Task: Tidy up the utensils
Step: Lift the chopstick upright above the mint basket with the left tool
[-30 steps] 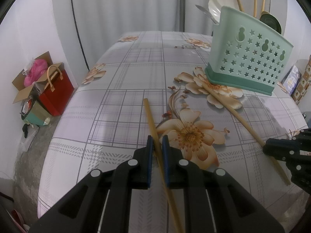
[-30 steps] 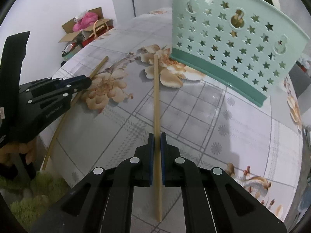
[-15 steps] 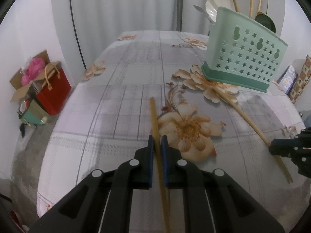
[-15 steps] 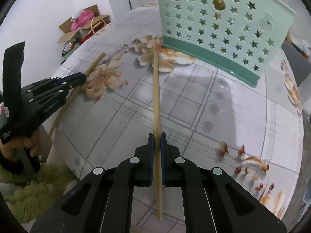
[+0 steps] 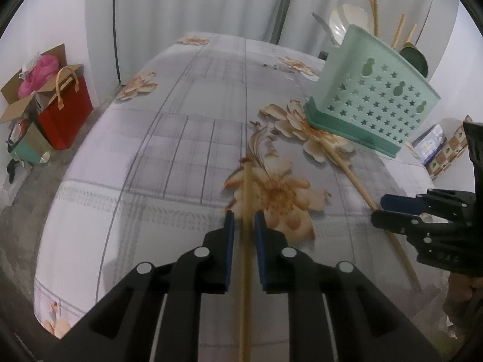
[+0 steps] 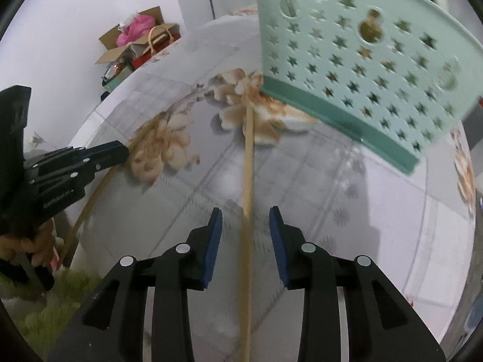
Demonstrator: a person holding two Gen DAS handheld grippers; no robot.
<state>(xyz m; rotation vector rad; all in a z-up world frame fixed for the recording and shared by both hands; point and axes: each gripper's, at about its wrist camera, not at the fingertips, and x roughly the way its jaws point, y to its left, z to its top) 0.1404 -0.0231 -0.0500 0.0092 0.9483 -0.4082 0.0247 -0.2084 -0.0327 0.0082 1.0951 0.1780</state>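
Two wooden chopsticks lie on the flowered tablecloth. One chopstick (image 5: 246, 241) runs between the pads of my left gripper (image 5: 244, 215), whose jaws are opening, with a thin gap on each side. The other chopstick (image 6: 248, 163) points at the mint star-holed utensil basket (image 6: 362, 60) and lies between the pads of my right gripper (image 6: 245, 211). Those jaws are opening wider and do not touch it. The left wrist view shows the basket (image 5: 371, 90) at the far right, holding chopsticks and spoons, with the right gripper (image 5: 377, 210) over the second chopstick (image 5: 356, 181).
On the floor to the left stand a red bag (image 5: 65, 111) and a cardboard box (image 5: 30, 90) with pink stuff. The table's near edge (image 5: 54, 271) curves just below the grippers. A green rug (image 6: 45, 316) lies under my left gripper (image 6: 114, 154). Patterned boxes (image 5: 446, 157) stand at the right.
Both grippers were shut on their chopsticks; now both pairs of jaws have parted, the right much wider. The right view has moved closer to the basket.
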